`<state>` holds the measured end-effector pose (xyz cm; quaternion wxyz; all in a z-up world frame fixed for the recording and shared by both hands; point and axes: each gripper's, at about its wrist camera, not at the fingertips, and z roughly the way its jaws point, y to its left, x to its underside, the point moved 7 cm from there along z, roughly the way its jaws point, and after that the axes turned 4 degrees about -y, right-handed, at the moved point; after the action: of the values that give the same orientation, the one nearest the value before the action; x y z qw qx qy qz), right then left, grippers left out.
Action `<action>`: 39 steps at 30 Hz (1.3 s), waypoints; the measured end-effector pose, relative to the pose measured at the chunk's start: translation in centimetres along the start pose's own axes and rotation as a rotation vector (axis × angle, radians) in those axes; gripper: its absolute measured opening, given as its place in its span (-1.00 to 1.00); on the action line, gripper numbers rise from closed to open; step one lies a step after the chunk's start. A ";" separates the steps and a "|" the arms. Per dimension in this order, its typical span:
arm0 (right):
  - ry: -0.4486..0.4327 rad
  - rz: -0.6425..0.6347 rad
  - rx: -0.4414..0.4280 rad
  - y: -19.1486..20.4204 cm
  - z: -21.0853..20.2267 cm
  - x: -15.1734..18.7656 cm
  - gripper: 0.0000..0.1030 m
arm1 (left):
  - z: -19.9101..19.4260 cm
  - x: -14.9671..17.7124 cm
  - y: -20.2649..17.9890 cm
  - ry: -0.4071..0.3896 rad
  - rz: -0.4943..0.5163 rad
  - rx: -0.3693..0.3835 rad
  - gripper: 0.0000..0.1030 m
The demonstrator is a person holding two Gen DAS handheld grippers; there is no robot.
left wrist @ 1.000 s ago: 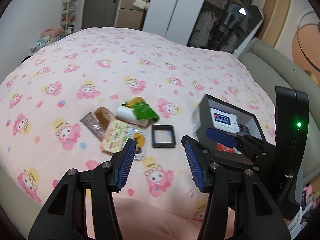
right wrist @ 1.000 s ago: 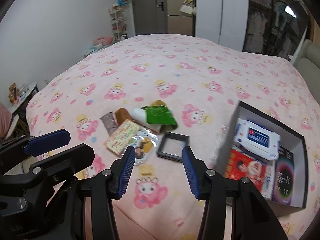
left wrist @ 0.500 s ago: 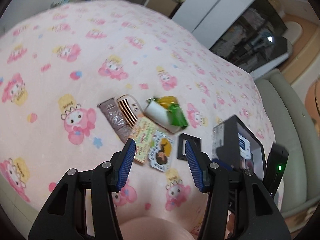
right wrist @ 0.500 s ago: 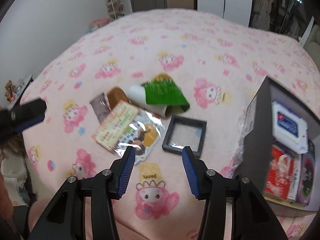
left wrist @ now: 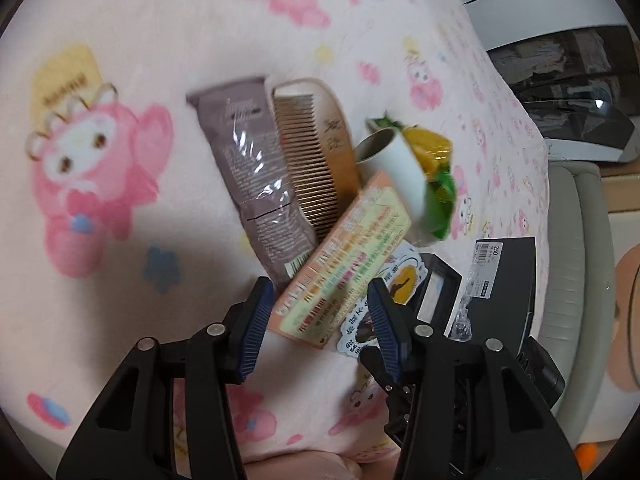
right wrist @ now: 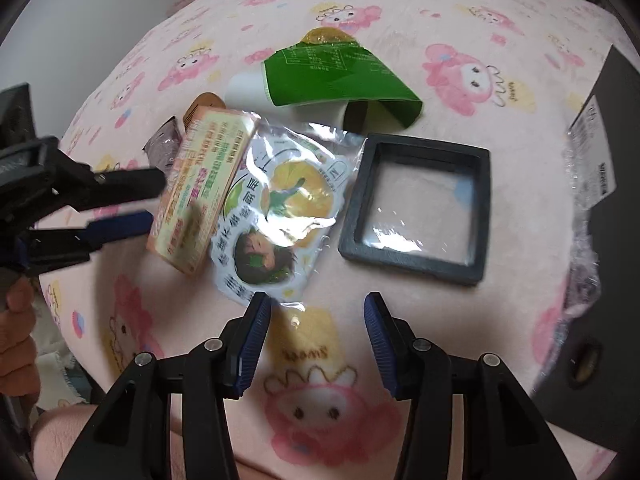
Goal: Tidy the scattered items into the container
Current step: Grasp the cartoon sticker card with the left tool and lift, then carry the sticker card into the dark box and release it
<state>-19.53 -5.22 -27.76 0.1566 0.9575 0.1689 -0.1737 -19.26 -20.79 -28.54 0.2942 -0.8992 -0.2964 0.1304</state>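
Two grippers are working over a pink cartoon-print blanket [right wrist: 460, 8], and the scattered things are lying in one loose heap on it. The container [left wrist: 506, 280], a dark box with a barcode label on its wall, is sitting just to the right of the heap; its inside is hidden in both views. Beside it a black square frame [right wrist: 418, 204] with a clear window is lying flat, and next to that a glossy die-cut sticker pack [right wrist: 280, 208] is touching a peach printed carton [left wrist: 344, 264], which is resting partly on the pack. Behind them a white roll [left wrist: 394, 164] is lying under a green-and-yellow wrapper [right wrist: 340, 72], with a brown comb [left wrist: 314, 160] and a grey sachet [left wrist: 250, 172] side by side at the far left. The left gripper [left wrist: 318, 316] is hanging low with its jaws wide apart, straddling the near end of the carton without yet closing, so the step in hand looks like the first pick from the heap. The right gripper [right wrist: 316, 344] is holding wide and empty over bare blanket, just short of the sticker pack and the frame. Next, the left jaws probably need to settle a little further around the carton and squeeze across its narrow sides, then lift it clear of the pack and carry it right, over the box wall. The carton's overlap with the slippery pack could drag that along.
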 end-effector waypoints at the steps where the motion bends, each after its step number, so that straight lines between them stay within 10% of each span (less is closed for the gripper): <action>1: -0.006 0.005 -0.014 0.2 0.1 -0.2 -0.13 | 0.2 0.1 0.1 0.011 -0.006 0.008 -0.40; 6: -0.025 -0.003 -0.089 1.7 -0.2 -1.1 -0.08 | -0.4 0.6 0.0 0.002 0.005 0.006 -0.71; 21: -0.012 0.019 -0.116 1.0 0.8 -1.2 -0.06 | 0.5 0.4 -1.2 0.019 0.193 -0.185 -0.46; 26: -0.060 -0.012 -0.130 1.3 -1.4 -1.1 -0.34 | -1.5 1.2 -2.1 0.002 0.186 -0.121 -0.83; 39: -0.164 -0.041 -0.161 1.6 -9.1 0.6 -0.50 | -4.5 6.8 -7.4 -0.026 0.287 -0.050 -0.85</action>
<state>-15.82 -3.22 -19.52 0.2424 0.9208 0.1886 -0.2405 -15.45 -13.88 -20.94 0.2460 -0.9377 -0.1716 0.1753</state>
